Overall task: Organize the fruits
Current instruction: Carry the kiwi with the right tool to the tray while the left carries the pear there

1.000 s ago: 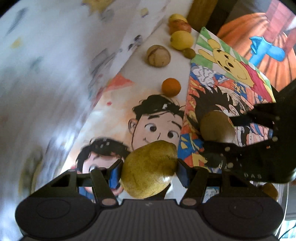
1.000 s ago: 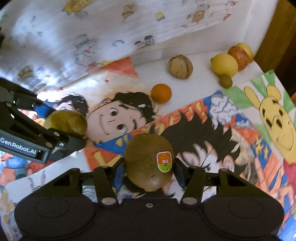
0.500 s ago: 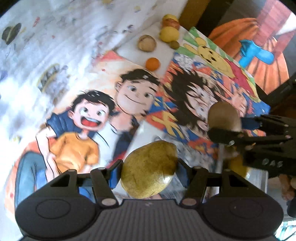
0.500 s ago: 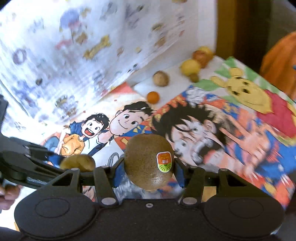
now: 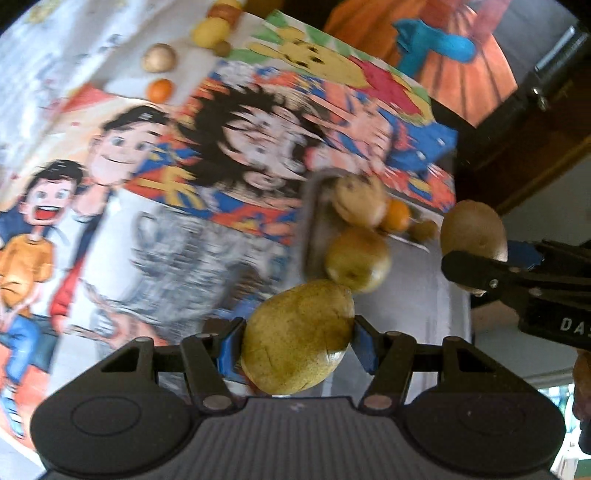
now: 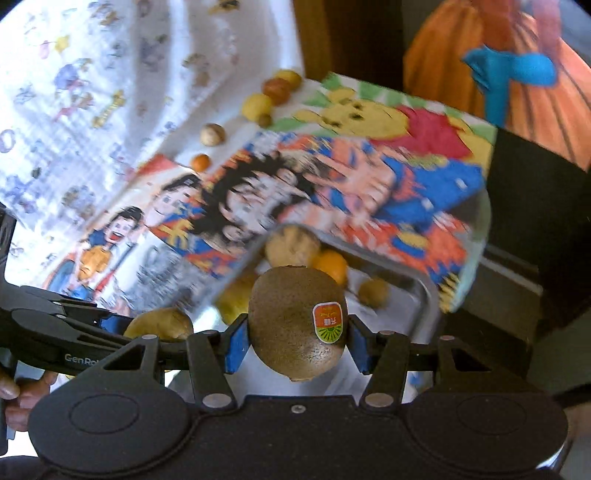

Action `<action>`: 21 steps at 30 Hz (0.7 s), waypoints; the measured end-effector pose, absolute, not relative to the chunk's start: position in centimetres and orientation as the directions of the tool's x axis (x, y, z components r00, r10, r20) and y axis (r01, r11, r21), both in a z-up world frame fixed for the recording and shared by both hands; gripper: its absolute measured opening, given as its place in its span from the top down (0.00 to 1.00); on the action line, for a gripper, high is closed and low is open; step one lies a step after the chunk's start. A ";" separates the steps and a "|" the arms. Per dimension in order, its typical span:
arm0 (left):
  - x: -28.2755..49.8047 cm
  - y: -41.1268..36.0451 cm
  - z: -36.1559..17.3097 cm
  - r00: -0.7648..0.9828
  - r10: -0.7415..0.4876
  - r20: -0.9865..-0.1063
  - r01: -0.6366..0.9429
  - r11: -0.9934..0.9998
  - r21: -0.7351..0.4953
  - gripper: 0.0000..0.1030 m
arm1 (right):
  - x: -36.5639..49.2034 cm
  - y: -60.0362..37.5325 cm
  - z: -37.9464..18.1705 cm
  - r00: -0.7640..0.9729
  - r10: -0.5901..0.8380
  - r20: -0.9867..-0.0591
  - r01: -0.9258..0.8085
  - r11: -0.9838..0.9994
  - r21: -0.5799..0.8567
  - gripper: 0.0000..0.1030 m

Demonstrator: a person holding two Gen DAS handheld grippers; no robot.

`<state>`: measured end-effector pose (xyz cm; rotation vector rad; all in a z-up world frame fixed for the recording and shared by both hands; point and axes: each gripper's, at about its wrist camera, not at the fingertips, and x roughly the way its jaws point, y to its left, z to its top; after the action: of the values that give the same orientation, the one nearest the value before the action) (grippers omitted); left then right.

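Note:
My left gripper is shut on a yellow-green pear, held above the near end of the cartoon-printed table. My right gripper is shut on a brown kiwi with a red and green sticker. In the left wrist view the kiwi and the right gripper show at the right edge. A metal tray lies below both grippers at the table's near right. It holds a brown round fruit, a yellow fruit, an orange and a small brown fruit.
Loose fruit lies at the table's far end: an orange, a tan round fruit, a lemon, a small brown fruit and two more behind. A patterned white cloth rises on the left. A hand grips the left tool.
Both grippers have swept back from the far fruit row towards the near right end of the table, each carrying its fruit. The metal tray with fruit has come into view below them.

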<state>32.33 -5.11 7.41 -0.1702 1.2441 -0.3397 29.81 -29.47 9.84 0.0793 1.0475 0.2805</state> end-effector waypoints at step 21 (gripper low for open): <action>32.5 -9.8 4.9 0.249 -0.283 -0.926 0.092 0.959 -0.268 0.37 | 33.9 -30.9 4.4 0.384 0.262 -0.885 -0.214 0.958 0.190 0.45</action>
<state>32.46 -9.80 4.91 -0.1713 1.2957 -0.2568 33.91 -30.88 4.43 0.0471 1.1369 0.3033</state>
